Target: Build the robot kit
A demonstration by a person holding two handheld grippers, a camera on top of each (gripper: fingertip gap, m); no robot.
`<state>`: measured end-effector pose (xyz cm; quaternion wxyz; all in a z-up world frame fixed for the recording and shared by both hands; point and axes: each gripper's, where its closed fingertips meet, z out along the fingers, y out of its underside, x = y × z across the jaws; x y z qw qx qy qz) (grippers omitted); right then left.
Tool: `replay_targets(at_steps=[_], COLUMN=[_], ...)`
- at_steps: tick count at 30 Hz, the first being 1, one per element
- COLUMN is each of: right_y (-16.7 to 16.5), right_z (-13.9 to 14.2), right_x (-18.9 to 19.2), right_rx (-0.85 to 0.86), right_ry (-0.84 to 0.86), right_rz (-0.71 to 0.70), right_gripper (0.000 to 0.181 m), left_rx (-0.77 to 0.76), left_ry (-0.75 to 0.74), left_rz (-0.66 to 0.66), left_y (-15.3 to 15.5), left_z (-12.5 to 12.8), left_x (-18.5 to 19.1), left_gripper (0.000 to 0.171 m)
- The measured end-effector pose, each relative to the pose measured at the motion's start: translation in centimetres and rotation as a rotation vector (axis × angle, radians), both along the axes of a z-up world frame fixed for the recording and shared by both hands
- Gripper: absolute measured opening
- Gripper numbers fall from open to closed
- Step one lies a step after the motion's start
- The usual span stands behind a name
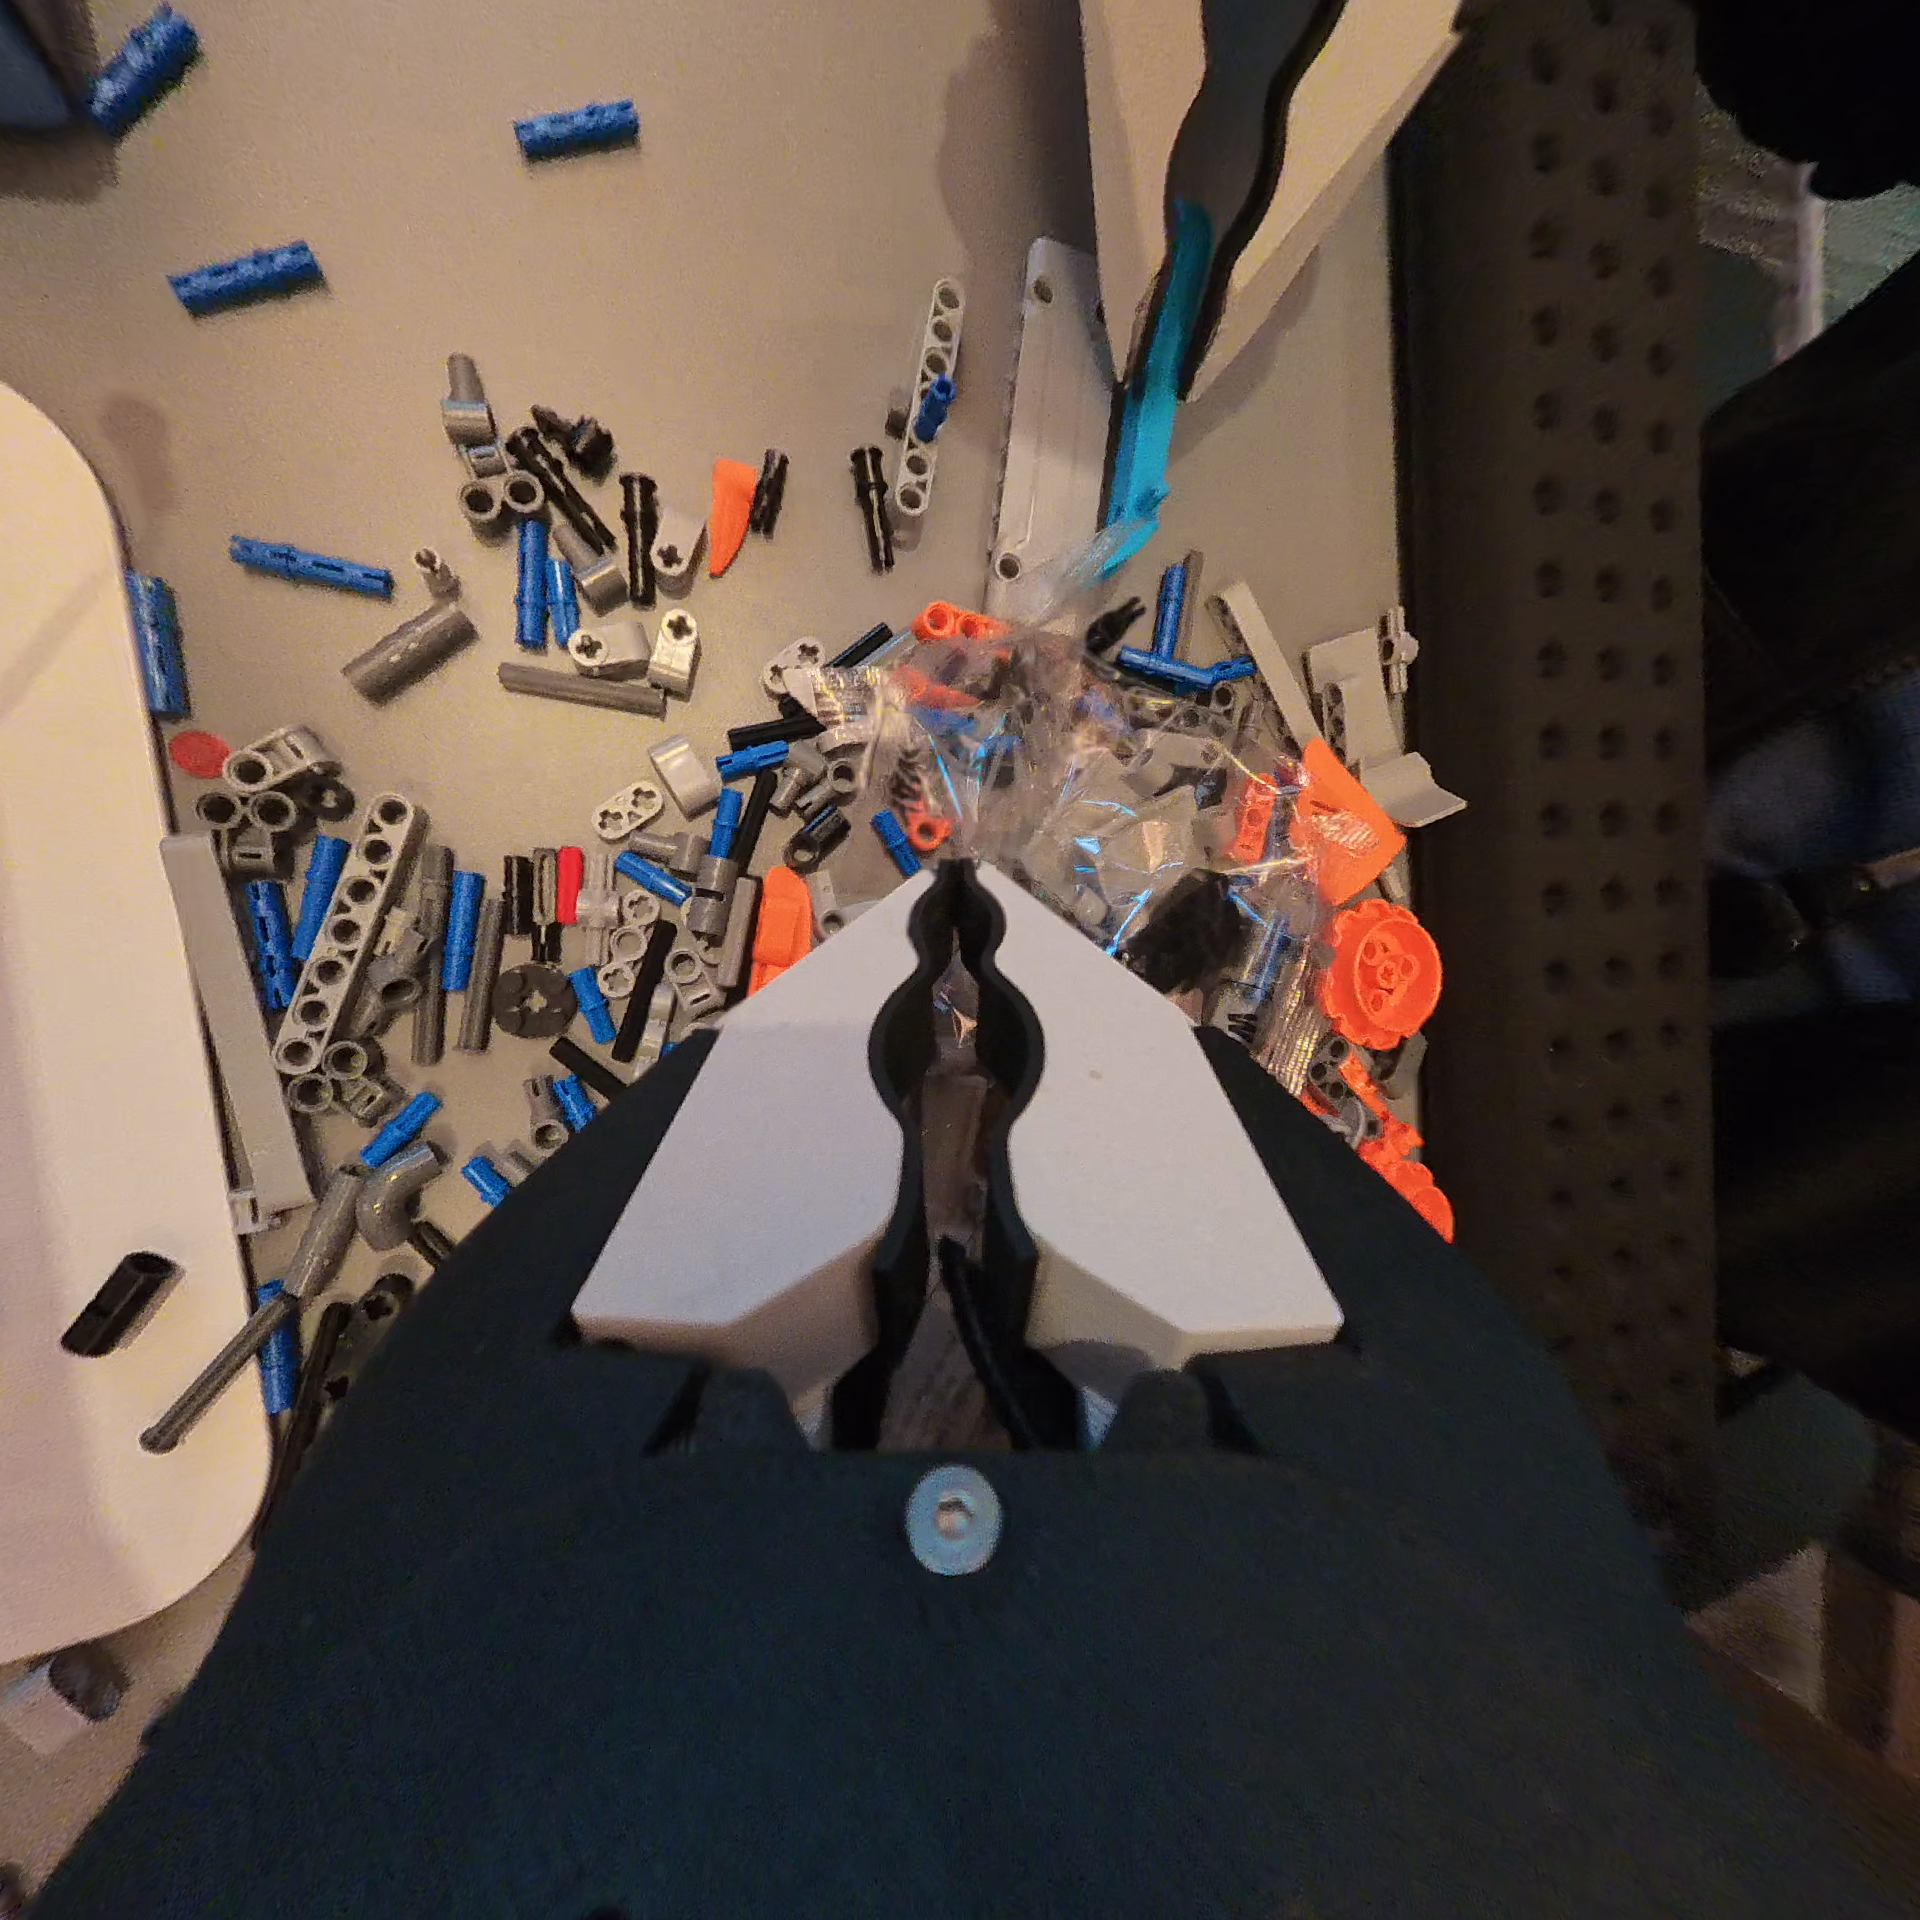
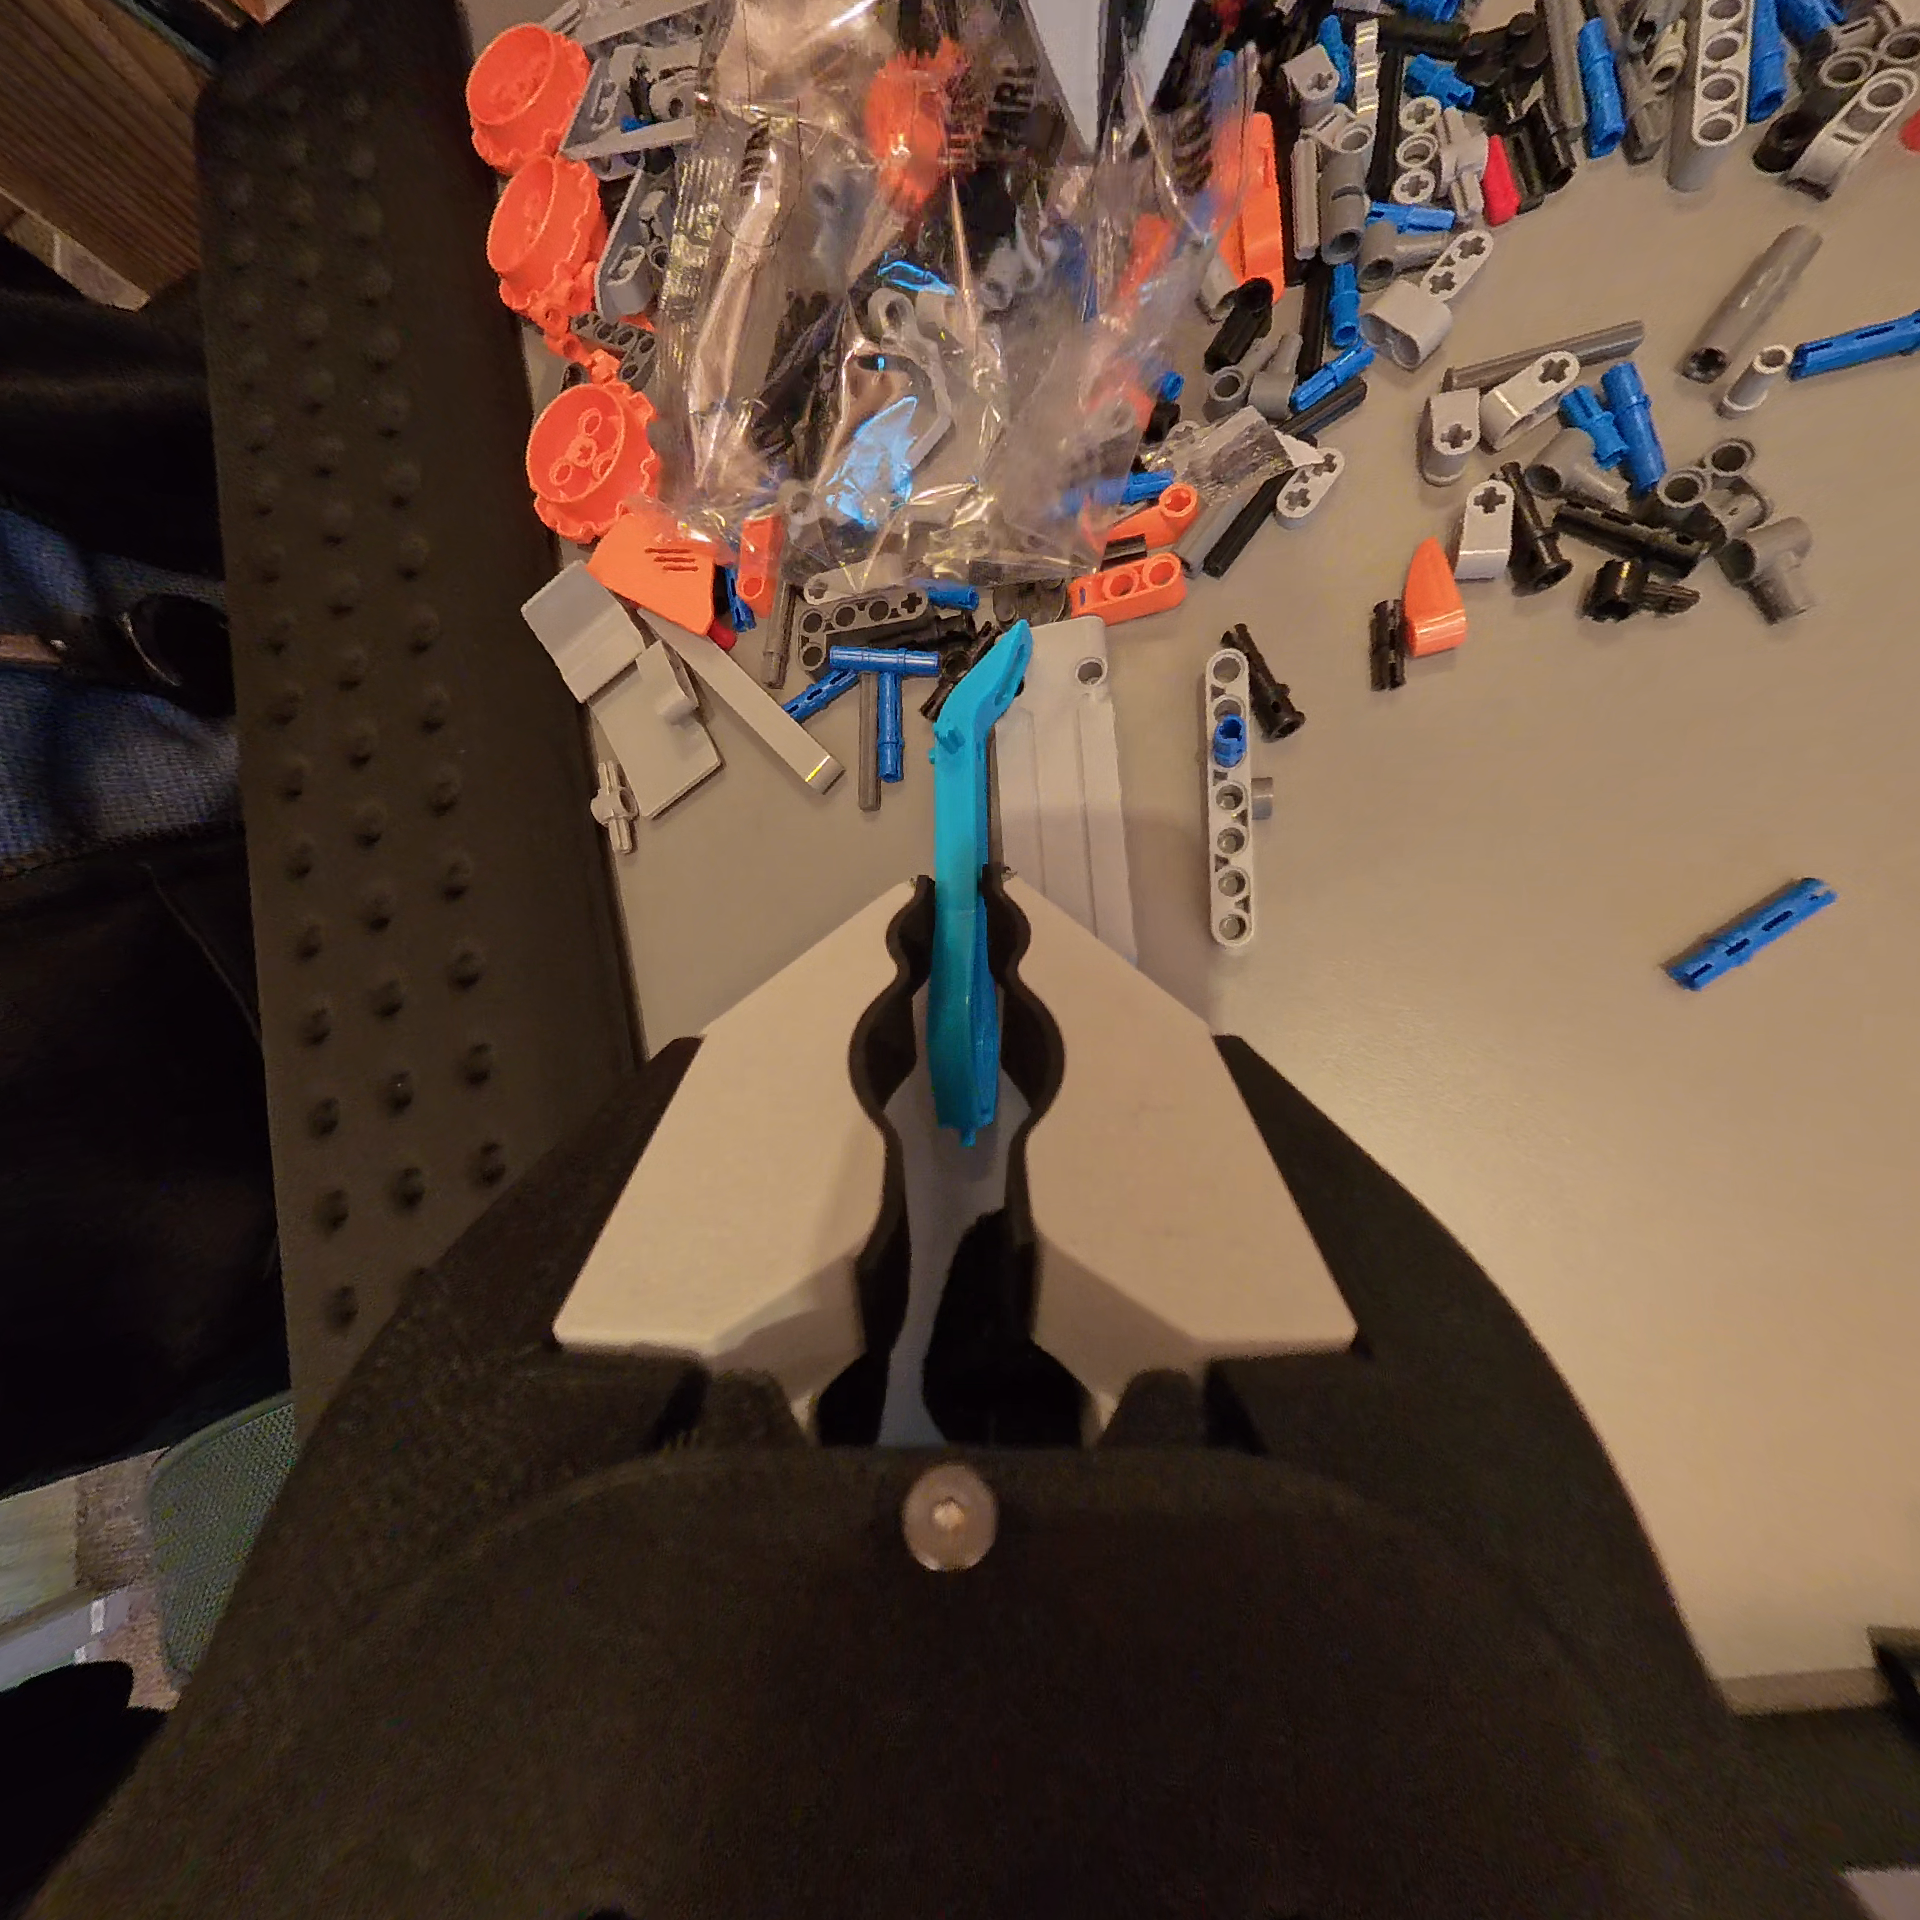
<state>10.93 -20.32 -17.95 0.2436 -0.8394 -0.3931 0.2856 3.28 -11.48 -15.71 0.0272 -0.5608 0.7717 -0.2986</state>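
My left gripper (image 1: 957, 873) is shut on the edge of a clear plastic bag (image 1: 1101, 758) that holds small building pieces; film shows between its pads. The bag also shows in the right wrist view (image 2: 883, 343), above the pile, with the left gripper's fingertip (image 2: 1081, 104) behind it. My right gripper (image 2: 961, 888) is shut on a flat turquoise plastic tool (image 2: 961, 790), which points towards the bag. In the left wrist view the right gripper (image 1: 1153, 390) comes in from the top, and the tool's tip (image 1: 1138, 488) reaches the bag's far edge.
Many loose grey, black, blue and orange pieces (image 1: 582, 914) lie on the grey table (image 1: 727, 260). Orange wheels (image 1: 1385, 961) and a long grey panel (image 1: 1039, 436) lie by a black studded strip (image 1: 1548, 623) along the table's edge. A white tray (image 1: 62, 935) lies at the left. Some 12 cm of space lies between my two pairs of fingers.
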Motion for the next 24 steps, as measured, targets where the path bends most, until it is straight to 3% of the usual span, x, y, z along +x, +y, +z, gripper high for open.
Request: replay_targets(at_steps=[12, 24], right_y=[0.2, 0.3], right_z=[1.5, 2.1], right_x=[-0.2, 0.0], right_rx=[0.062, 0.099], right_ry=[0.066, 0.09], right_rz=[0.002, -0.002], right_gripper=[0.013, 0.012], left_rx=[0.17, 0.296], left_ry=[-0.3, -0.408], left_rz=[0.052, 0.154], left_y=[0.6, 2.8], left_z=[7.2, 12.5], left_x=[-1.0, -1.4], left_gripper=[0.0, 0.0])
